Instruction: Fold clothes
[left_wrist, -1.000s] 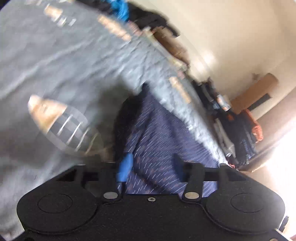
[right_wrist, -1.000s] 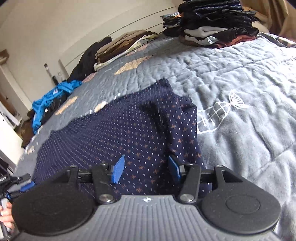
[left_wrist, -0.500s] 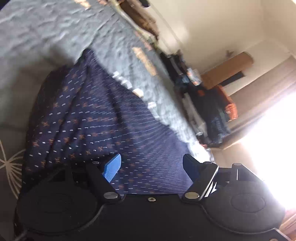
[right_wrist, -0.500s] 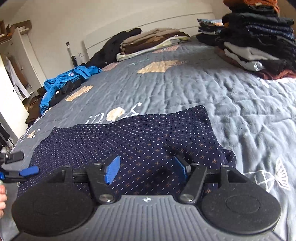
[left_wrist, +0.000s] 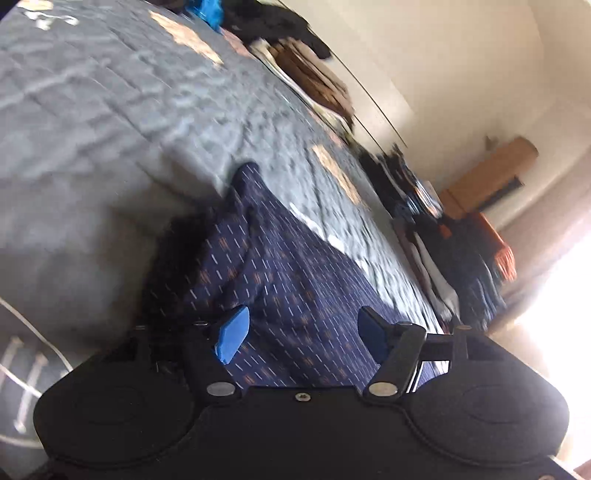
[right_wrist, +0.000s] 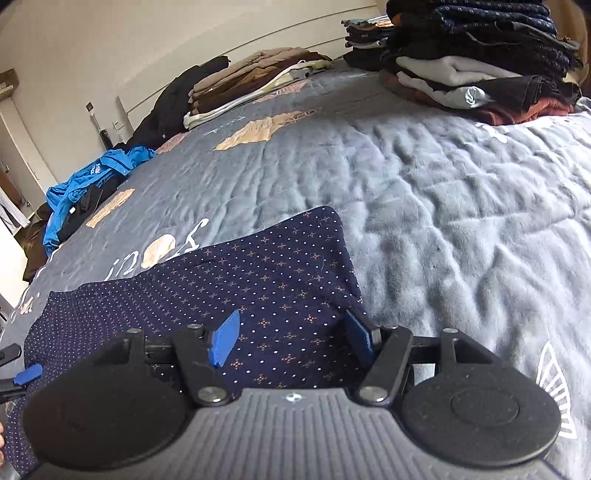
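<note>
Lying flat on the grey bed cover (right_wrist: 424, 206), the navy dotted garment (right_wrist: 258, 280) sits below both grippers. Right gripper (right_wrist: 291, 338) fingers apart, nothing pinched, over the garment's near right corner. Left gripper (left_wrist: 304, 334) fingers have just been closing, gap still clear, above the same cloth.

Under your tools lies a navy garment (right_wrist: 229, 280) of thin matt woven cloth, printed with small dots and crosses. The grey bedspread (right_wrist: 443, 206) looks soft, quilted and puckered, with a slightly fuzzy nap. Your right tool (right_wrist: 291, 338) has matt black plastic arms, blue rubbery-looking pads (right_wrist: 224, 343) and dull metal rivets.
</note>
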